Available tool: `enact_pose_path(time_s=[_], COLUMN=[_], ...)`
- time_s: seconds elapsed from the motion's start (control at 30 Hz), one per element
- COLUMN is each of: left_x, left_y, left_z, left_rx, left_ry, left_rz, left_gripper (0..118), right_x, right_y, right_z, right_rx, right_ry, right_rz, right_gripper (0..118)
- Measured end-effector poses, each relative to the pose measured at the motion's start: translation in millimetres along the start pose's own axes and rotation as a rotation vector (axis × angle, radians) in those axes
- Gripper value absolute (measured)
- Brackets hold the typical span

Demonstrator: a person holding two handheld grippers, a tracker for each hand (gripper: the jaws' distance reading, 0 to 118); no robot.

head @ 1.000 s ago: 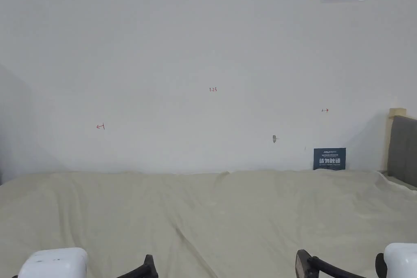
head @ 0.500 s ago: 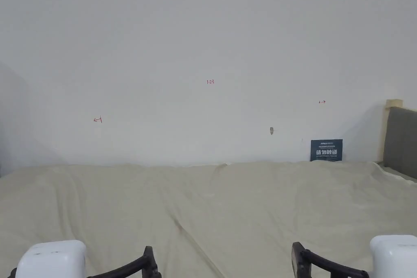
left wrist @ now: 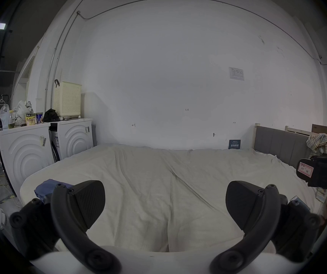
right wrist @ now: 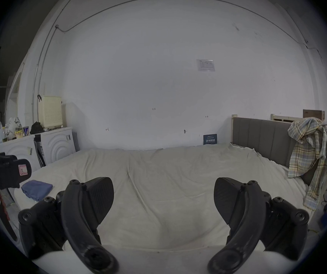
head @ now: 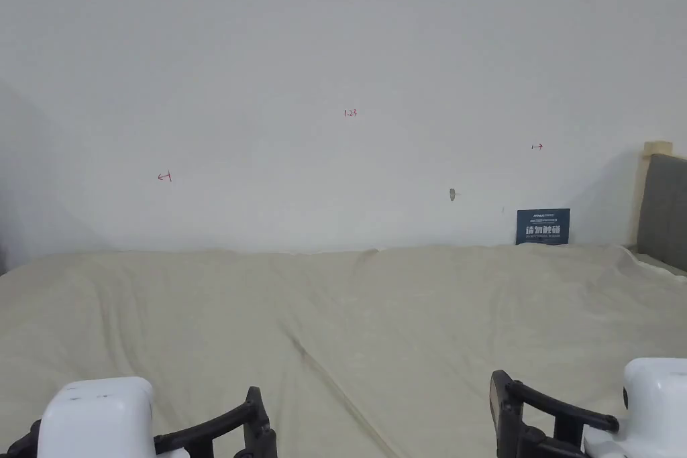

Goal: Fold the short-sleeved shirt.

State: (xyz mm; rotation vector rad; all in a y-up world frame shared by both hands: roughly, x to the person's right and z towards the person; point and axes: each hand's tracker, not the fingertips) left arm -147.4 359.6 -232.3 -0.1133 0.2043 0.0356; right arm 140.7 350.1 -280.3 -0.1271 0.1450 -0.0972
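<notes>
Left gripper at bottom of left gripper view, jaws spread wide, nothing between. Right gripper at bottom of right gripper view, jaws likewise parted, empty. Both above cream bedsheet. Folded blue garment on sheet, lower left of right gripper view. Plaid shirt draped over grey headboard, right edge. Washing machines far left. White wall behind.

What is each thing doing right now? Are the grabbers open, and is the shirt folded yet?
left gripper: open, holding nothing, above the bed.
right gripper: open, holding nothing, above the bed.
plaid shirt: unfolded, draped over the headboard.
blue cloth: folded, lying flat at the bed's left edge.
bed sheet: spread out, creased.
</notes>
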Motion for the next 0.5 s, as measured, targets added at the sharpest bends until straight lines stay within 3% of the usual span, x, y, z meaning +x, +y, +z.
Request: enact_pose_path(time_s=[0.5], left_x=[-6.5], left_y=[-7.0], left_z=[-3.2], left_rx=[-0.010], left_ry=[-0.002], left_rz=[0.012], left_gripper=[118], right_x=[-4.0], right_y=[-0.3], right_z=[-7.1], right_rx=[-0.025], right_ry=[0.013], right_rz=[-0.014], right_gripper=[105])
